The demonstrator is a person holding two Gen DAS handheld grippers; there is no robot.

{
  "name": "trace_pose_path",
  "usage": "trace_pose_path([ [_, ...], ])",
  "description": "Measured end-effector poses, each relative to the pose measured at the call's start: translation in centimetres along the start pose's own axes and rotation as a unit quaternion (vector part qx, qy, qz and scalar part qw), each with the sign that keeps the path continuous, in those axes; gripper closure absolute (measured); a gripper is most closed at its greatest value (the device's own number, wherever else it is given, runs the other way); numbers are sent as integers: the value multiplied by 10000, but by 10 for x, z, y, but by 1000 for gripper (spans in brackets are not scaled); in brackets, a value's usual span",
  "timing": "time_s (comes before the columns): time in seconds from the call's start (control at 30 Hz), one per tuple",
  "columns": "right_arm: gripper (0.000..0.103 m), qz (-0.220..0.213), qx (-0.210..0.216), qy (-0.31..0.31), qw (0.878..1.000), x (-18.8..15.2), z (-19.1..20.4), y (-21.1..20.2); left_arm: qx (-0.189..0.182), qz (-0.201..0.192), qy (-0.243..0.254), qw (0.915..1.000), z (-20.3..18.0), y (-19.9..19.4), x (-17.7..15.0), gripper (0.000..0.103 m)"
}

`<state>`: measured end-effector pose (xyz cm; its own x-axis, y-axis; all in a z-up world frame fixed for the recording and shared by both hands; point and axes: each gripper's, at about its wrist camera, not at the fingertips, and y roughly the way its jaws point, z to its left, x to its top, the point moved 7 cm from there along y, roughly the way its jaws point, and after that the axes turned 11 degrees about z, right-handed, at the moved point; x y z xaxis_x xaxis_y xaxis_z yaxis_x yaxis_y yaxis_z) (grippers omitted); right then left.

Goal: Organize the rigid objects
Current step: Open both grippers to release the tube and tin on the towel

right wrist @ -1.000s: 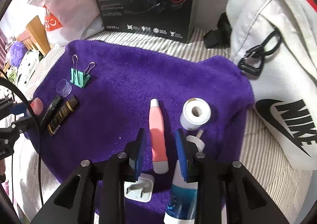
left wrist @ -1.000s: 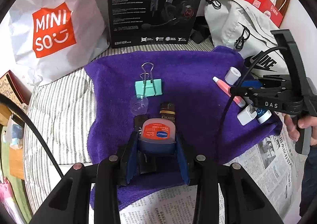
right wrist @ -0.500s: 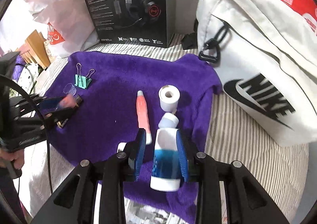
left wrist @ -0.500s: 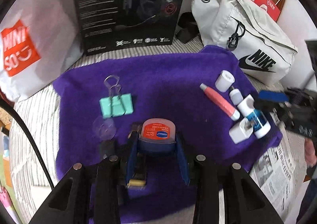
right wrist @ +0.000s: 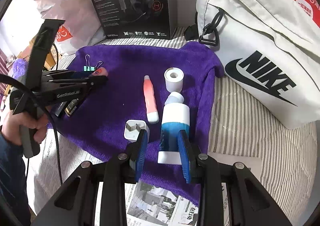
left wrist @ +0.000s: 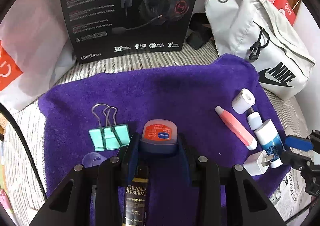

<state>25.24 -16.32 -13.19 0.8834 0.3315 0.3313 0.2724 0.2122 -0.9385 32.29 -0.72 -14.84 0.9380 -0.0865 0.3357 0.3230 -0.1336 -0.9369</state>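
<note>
My left gripper (left wrist: 158,142) is shut on a small jar with a red label (left wrist: 160,133), held above the purple towel (left wrist: 180,89). Beneath it lies a dark stick (left wrist: 136,196), with a green binder clip (left wrist: 109,139) to its left. My right gripper (right wrist: 164,156) is open. A blue and white bottle (right wrist: 174,122) lies on the towel between its blue pads (right wrist: 143,146), with a gap on the left side. A pink tube (right wrist: 151,99), a white plug (right wrist: 135,130) and a white roll (right wrist: 174,78) lie close by. The left gripper (right wrist: 100,75) shows at the towel's left.
A black headset box (left wrist: 128,11) and a white Nike bag (right wrist: 260,45) stand behind the towel. Newspaper (right wrist: 160,202) lies at the near edge and a striped cover (right wrist: 240,126) to the right. A person's hand (right wrist: 26,126) holds the left gripper's handle.
The left gripper carried the jar rightward and forward over the towel, so the clip now sits to its left. The right gripper shifted from over the pink tube to the blue bottle.
</note>
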Motion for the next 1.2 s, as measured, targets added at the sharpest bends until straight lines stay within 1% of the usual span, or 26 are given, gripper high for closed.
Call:
trace_pose_path([
  [0.17,72,12,40,76,10000,-4,-1,2,44,45,43,10000,-2,7,2,68],
  [0.4,71,1,5,162,9999,0,-5,6,256,35,224,9994,-7,11,2,68],
  [0.5,71,5,17,175,9998,1,-6,6,275,24,302,9992,-10,12,1,61],
  [0.63,71,22,-59,151,9999,1,-6,7,307,82,442,9985,-15,12,-4,49],
  [0.77,71,51,-46,210,9998,-1,-8,6,283,147,483,9983,-16,11,-9,43],
  [0.83,71,44,-37,228,9997,-4,-9,6,250,198,497,9983,-18,9,-12,41],
  [0.9,71,63,-77,253,9996,-6,-9,5,180,272,484,9983,-20,8,-14,36],
  [0.97,70,54,-97,257,9996,-8,-8,3,148,321,486,9982,-24,5,-16,34],
  [1.0,69,51,-97,261,9996,-9,-8,2,162,317,501,9981,-26,2,-16,34],
  [1.07,67,29,-96,258,9996,-11,-6,-2,183,326,542,9978,-30,-1,-18,28],
  [1.2,66,-1,-28,259,9997,-14,0,-8,335,324,632,9969,-34,-15,-26,26],
])
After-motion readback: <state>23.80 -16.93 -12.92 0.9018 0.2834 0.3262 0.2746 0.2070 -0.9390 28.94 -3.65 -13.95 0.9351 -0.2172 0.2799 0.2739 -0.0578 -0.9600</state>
